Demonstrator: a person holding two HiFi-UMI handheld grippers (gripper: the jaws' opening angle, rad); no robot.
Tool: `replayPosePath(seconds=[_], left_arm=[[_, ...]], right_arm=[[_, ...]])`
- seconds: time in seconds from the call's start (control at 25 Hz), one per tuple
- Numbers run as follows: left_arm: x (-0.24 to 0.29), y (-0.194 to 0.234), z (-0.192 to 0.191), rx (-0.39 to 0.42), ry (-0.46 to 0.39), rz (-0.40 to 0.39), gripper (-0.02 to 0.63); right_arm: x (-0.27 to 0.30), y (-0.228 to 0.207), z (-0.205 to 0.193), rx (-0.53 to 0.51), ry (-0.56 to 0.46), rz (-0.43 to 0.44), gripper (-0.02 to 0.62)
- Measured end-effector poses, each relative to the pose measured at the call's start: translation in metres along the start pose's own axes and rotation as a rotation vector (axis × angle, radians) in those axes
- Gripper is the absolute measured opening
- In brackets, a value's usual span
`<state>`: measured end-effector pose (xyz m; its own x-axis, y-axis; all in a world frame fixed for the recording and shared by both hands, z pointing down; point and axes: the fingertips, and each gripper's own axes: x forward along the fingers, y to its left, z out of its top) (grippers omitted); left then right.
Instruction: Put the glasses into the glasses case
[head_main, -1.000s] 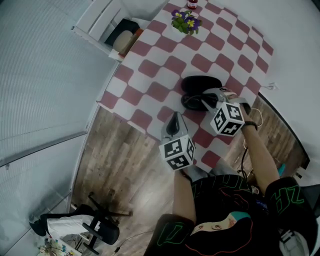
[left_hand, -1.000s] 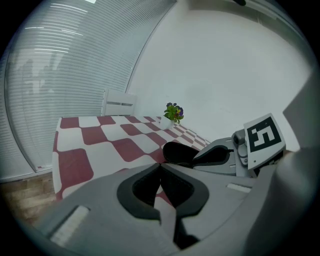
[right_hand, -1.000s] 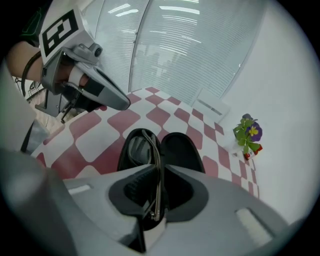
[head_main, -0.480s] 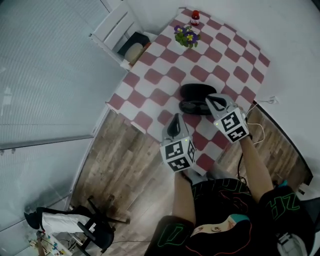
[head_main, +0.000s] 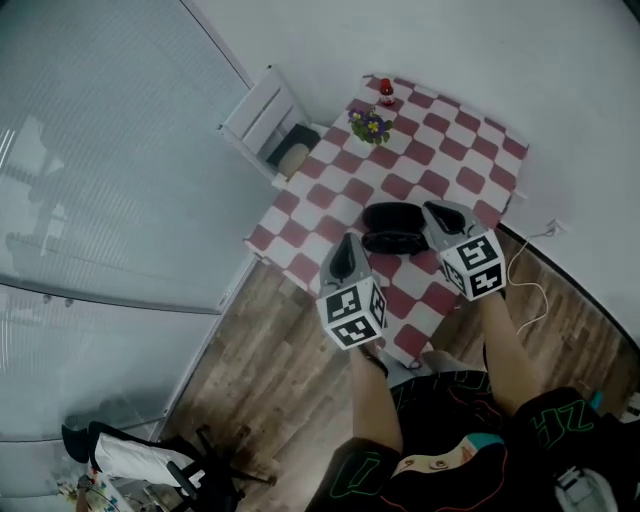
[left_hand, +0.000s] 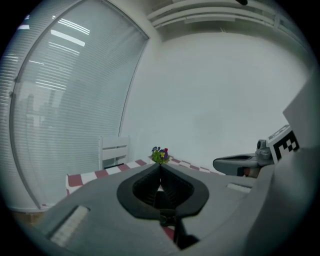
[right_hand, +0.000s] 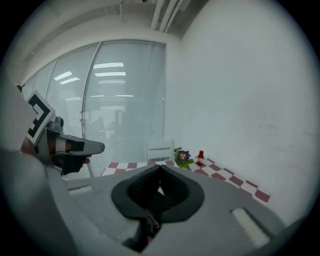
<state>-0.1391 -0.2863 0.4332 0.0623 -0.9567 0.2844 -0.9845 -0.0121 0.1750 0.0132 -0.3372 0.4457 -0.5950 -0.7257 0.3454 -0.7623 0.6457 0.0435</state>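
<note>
A black glasses case (head_main: 391, 216) lies near the front of the red-and-white checked table (head_main: 440, 150). A dark shape (head_main: 394, 243) sits against the case's near side; I cannot tell whether it is the glasses. My left gripper (head_main: 348, 239) hangs over the table's front edge, left of the case, jaws shut and empty (left_hand: 160, 165). Just right of the case is my right gripper (head_main: 431, 209), also shut with nothing in it (right_hand: 160, 168). Both gripper views point level across the room, and the case is hidden in them.
A pot of purple and yellow flowers (head_main: 371, 125) and a small red bottle (head_main: 386, 91) stand at the table's far end. A white chair (head_main: 268, 128) with a cushion is at the table's left. Wooden floor (head_main: 270, 370) and an office chair (head_main: 140, 465) lie below.
The head view has pulled back, so the table looks smaller. My right gripper has come off the case and now sits to its right. The left gripper has kept its place.
</note>
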Motion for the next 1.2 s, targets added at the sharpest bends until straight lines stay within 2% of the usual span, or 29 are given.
replayPosePath(seconds=[0.16, 0.36, 0.6, 0.76, 0.96, 1.2], left_arm=[[-0.012, -0.014, 0.042, 0.045, -0.092, 0.028, 0.008], [-0.023, -0.038, 0.064, 0.087, -0.132, -0.018, 0.008], [-0.026, -0.043, 0.079, 0.118, -0.173, -0.012, 0.008], [-0.028, -0.061, 0.089, 0.13, -0.231, -0.078, 0.008], [-0.025, -0.072, 0.091, 0.232, -0.212, -0.082, 0.009], [-0.022, -0.067, 0.094, 0.241, -0.218, -0.075, 0.008]], right_arm=[[-0.021, -0.003, 0.032, -0.001, -0.096, -0.003, 0.005], [-0.044, -0.003, 0.06, 0.006, -0.186, -0.009, 0.003], [-0.052, -0.014, 0.078, 0.002, -0.249, -0.036, 0.003], [-0.054, -0.024, 0.086, 0.026, -0.28, -0.03, 0.003], [-0.051, -0.029, 0.093, 0.044, -0.302, -0.035, 0.003], [-0.044, -0.028, 0.097, 0.028, -0.304, -0.04, 0.003]])
